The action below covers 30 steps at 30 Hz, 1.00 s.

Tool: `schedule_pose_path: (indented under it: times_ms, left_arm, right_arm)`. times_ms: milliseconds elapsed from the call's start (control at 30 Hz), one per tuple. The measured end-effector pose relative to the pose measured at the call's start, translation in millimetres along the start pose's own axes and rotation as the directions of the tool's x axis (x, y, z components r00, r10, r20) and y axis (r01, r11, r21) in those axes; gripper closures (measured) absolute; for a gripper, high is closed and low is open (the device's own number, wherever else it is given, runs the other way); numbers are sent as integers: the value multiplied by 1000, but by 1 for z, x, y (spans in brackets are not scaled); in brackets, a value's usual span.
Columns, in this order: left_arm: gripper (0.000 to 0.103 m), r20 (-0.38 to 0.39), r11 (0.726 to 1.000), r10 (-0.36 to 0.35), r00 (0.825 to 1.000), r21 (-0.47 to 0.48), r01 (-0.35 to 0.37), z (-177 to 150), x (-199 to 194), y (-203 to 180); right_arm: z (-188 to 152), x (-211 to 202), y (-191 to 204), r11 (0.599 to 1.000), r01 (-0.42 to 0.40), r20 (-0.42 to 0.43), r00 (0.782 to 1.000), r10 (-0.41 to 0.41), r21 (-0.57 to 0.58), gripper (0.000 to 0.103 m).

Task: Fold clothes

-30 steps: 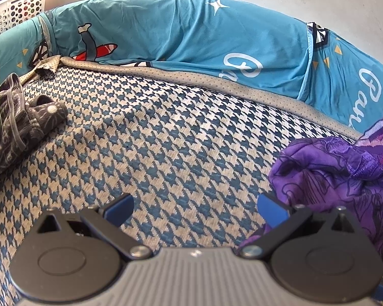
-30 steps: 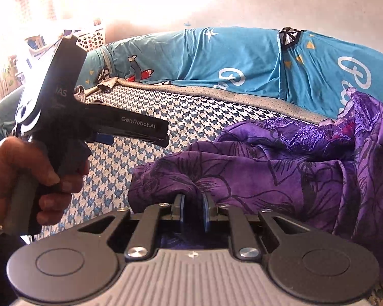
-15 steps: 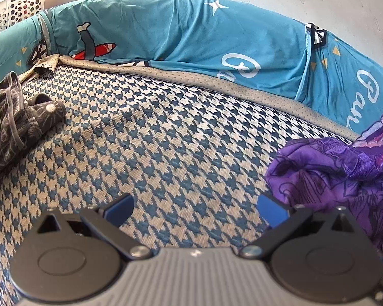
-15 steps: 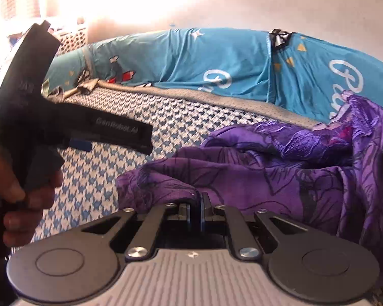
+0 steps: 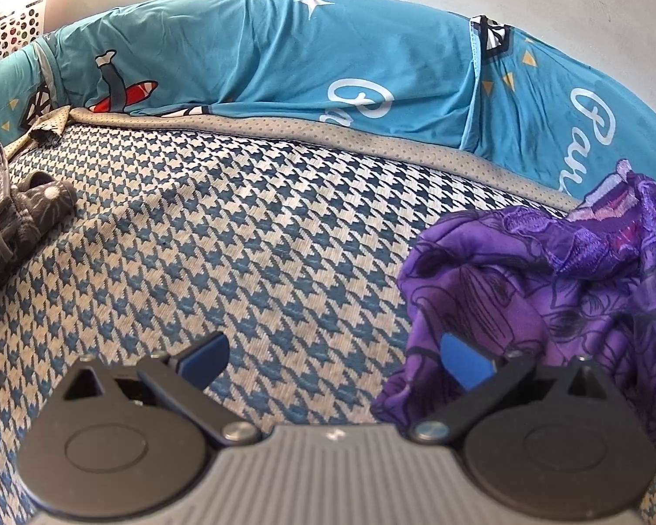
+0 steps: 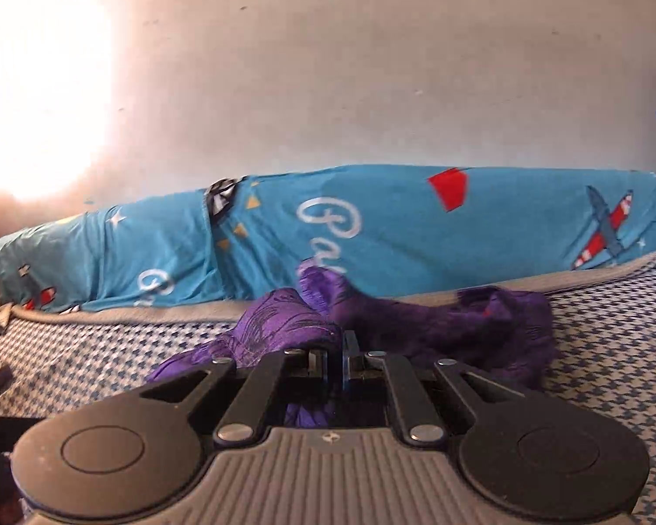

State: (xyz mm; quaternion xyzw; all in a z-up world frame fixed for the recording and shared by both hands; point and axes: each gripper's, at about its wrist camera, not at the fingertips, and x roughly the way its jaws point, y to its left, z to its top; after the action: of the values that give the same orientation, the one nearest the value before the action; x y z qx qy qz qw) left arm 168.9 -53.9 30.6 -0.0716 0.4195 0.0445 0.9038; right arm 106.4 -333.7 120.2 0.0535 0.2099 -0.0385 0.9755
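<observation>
My bed (image 5: 249, 236) wore a blue-and-cream houndstooth cover with a grey dotted border along its far edge. A crumpled purple garment (image 5: 546, 288) lay on its right side, a dark patterned garment (image 5: 17, 227) was bunched at the left, and teal printed pillows (image 5: 284, 57) lined the wall side.

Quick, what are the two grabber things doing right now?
Left gripper: jaws open, holding nothing; the purple garment lies beside it.
Right gripper: jaws shut on the purple garment.
</observation>
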Motion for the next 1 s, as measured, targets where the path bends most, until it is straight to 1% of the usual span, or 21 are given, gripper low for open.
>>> schedule_pose_path:
  times_ms: [100,167,233,400,500,567,700,733,767,800,867,900,933,967,1000]
  left_arm:
    - [0,0,1000,-7,1000,19,7,-5,-1,-9]
    - [0,2,999,-10,1000,38,10,-9,-1,-16]
    - [0,5,998,-11,1000,57,11,-12,-3,-23]
    - [0,8,996,-10,1000,93,9,-20,-6,-39]
    - [0,5,994,-19,1000,107,18,-22,-8,-49]
    - [0,6,991,-23,1000,128,22,-25,-10,-57]
    - [0,-2,986,-26,1000,168,26,-30,-10,-70]
    - [0,-3,984,-28,1000,175,28,-31,-10,-73]
    - [0,-2,983,-27,1000,183,27,-32,-10,-75]
    - [0,-3,980,-25,1000,195,25,-33,-10,-78]
    - [0,1,976,-20,1000,218,19,-36,-10,-83]
    - [0,4,974,-18,1000,228,17,-37,-10,-84]
    - [0,8,971,-15,1000,238,13,-38,-10,-86]
    - [0,11,969,-12,1000,247,9,-38,-10,-88]
    - [0,10,968,-13,1000,251,10,-39,-9,-88]
  right_arm:
    - [4,-12,-31,994,82,21,996,-84,69,96]
    - [6,-20,-49,986,134,36,990,-139,102,96]
    - [7,-29,-67,974,193,54,978,-201,116,96]
    - [6,-42,-103,945,279,51,955,-291,170,96]
    - [4,-50,-122,920,342,52,933,-357,189,96]
    - [3,-55,-133,902,385,59,914,-402,194,96]
    - [0,-61,-158,824,528,50,835,-548,207,96]
    - [-1,-62,-166,804,553,37,819,-573,218,96]
    - [-3,-62,-174,779,585,14,798,-603,225,96]
    - [-4,-61,-180,763,605,-4,784,-621,227,96]
    - [-7,-63,-191,763,596,-32,793,-609,249,95]
    - [-7,-64,-195,760,598,-48,793,-607,255,89]
    - [-7,-64,-198,756,601,-64,791,-608,260,72]
    - [-8,-65,-199,750,606,-67,788,-612,267,61]
    - [-8,-67,-200,743,610,-67,783,-618,275,48]
